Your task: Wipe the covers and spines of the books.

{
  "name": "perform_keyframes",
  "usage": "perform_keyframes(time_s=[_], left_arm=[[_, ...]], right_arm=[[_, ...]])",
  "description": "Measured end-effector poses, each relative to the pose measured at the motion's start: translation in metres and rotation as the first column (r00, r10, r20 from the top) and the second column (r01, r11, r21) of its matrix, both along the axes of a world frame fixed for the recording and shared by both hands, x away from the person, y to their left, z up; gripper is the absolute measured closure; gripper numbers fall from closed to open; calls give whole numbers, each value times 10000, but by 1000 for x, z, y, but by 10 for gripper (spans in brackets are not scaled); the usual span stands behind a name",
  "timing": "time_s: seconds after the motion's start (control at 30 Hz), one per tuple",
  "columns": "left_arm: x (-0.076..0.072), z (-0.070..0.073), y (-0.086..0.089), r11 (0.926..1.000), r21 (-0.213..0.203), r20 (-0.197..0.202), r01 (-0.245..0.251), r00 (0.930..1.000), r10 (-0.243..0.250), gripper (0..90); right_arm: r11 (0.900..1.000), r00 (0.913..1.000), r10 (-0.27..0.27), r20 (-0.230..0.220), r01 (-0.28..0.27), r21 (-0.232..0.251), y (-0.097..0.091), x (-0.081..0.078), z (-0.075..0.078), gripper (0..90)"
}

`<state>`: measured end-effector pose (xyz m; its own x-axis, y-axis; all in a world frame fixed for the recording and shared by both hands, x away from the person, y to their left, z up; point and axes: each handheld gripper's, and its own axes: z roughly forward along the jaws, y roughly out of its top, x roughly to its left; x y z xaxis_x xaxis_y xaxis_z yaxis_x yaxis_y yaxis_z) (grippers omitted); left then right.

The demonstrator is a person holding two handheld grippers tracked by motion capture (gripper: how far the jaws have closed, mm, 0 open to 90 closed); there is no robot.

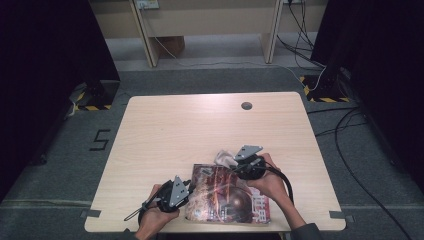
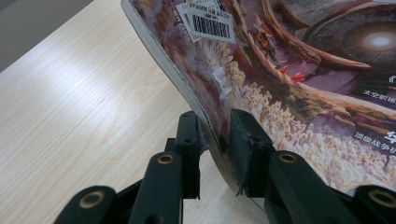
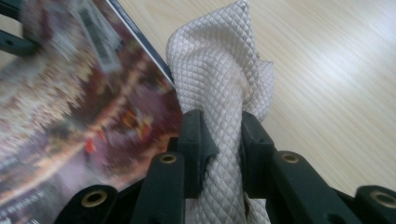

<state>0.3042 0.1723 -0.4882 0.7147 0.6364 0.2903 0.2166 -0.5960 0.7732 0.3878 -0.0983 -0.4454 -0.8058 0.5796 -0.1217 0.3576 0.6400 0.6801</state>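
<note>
At a pale wooden table (image 1: 200, 125), I hold a gripper in each hand and work a magazine (image 1: 227, 192) and a cloth (image 1: 226, 158) at the near edge. My left gripper (image 2: 215, 140) is clamped on the magazine's edge, its two black jaws pinching the curved stack of pages so that this side lifts off the wood (a barcode sticker (image 2: 211, 24) sits farther along the glossy cover). From above, that left gripper (image 1: 186, 188) meets the magazine's left edge, while the rest of the cover lies flat toward the table's front. My right gripper (image 3: 223, 135) is closed on the cloth, a cream, diamond-quilted fabric bunched between the jaws and rising above them. In the high view the right gripper (image 1: 239, 166) is at the magazine's far right corner, with the cloth just beyond it over the tabletop.
</note>
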Motion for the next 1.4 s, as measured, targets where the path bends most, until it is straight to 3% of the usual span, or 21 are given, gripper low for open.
perform_keyframes(time_s=[0.1,0.2,0.53,0.63,0.77,1.4], left_arm=[[0,0,0,10000,-8,14,-6,10000,6,733],[0,0,0,10000,3,38,24,10000,-24,733],[-1,1,0,10000,-9,65,24,10000,-24,731],[0,1,0,10000,-7,52,16,10000,-16,730],[0,0,0,10000,-9,25,-3,10000,3,730],[0,-1,0,10000,62,-51,-42,10000,43,718]], right_arm=[[9994,9996,102,256,-94,-341,7,-3,2,739],[9995,9999,-35,152,39,-314,5,-3,1,738],[9947,9959,-856,-305,837,-589,-32,6,-11,737],[9944,9949,-926,-391,904,-551,-33,6,-12,738],[9935,9971,-748,-162,732,-869,-25,5,-9,740],[9981,9980,567,276,-561,-249,44,0,11,739]])
